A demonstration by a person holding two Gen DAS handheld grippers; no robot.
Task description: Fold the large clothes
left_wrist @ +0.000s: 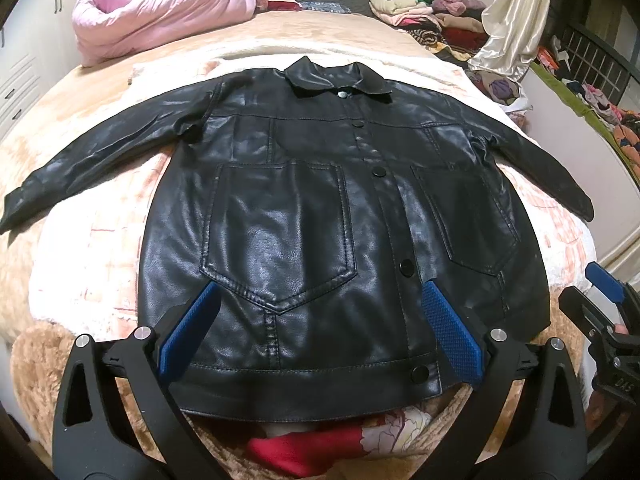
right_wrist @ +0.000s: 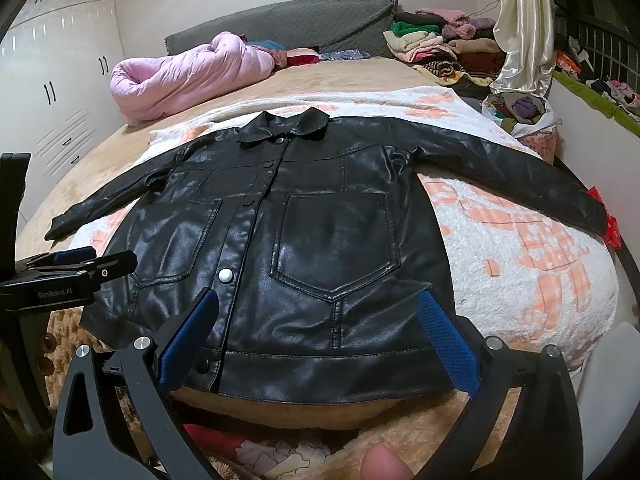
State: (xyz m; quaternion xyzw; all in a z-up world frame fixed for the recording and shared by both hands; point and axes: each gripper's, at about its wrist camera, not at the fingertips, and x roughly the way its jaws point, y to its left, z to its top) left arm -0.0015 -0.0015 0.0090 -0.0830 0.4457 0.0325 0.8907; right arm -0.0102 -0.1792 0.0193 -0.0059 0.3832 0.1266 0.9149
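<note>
A black leather jacket (left_wrist: 304, 208) lies flat, front up and buttoned, on a white and orange blanket (left_wrist: 92, 264), with both sleeves spread out to the sides. It also shows in the right wrist view (right_wrist: 320, 240). My left gripper (left_wrist: 320, 300) is open and empty, its blue fingers hovering over the jacket's hem near the left pocket. My right gripper (right_wrist: 318, 308) is open and empty over the hem on the right side. The right gripper shows in the left wrist view (left_wrist: 600, 304) and the left gripper in the right wrist view (right_wrist: 80, 264).
The bed carries a pink quilt (left_wrist: 160, 16) at the back left and a pile of folded clothes (left_wrist: 424, 12) at the back right. A cream curtain (left_wrist: 516, 12) hangs at the right. White cupboards (right_wrist: 52, 92) stand at the left. Red floral fabric (left_wrist: 340, 444) lies by the near edge.
</note>
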